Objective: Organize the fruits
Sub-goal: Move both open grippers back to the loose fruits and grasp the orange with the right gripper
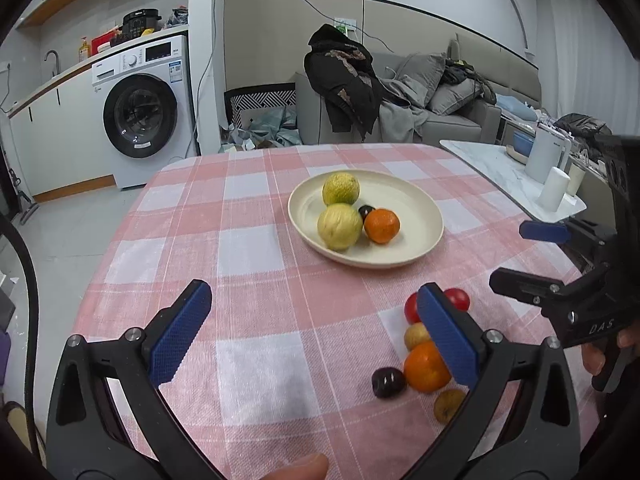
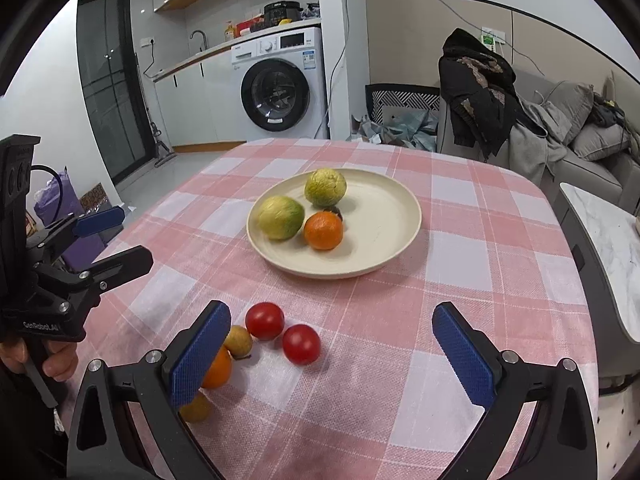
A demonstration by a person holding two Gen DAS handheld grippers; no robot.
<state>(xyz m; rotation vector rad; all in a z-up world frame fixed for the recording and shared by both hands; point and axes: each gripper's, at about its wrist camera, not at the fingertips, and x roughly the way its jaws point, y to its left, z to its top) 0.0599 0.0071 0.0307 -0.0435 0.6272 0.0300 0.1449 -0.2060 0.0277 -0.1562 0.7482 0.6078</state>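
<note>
Even, soft indoor light from overhead; faint shadows beneath fruit on the plate [image 2: 384,216]. Sharp centre, strong fisheye bending and dark vignette at corners.

Few words can be read. In the left wrist view, the black body of the right gripper [image 1: 532,256] at the right edge carries the pale letters "DAS". In the right wrist view, the black body of the left gripper [image 2: 116,236] at the left edge carries white lettering that reads about "GenRobot.AI". The washing machine [image 2: 280,80] beyond the far edge of the worktop has a small brand mark on its upper left panel, a dark display and a sticker with a square code, all too small to read. The white kettle [image 1: 546,152] on the side table bears a small dark mark, also unreadable.
</note>
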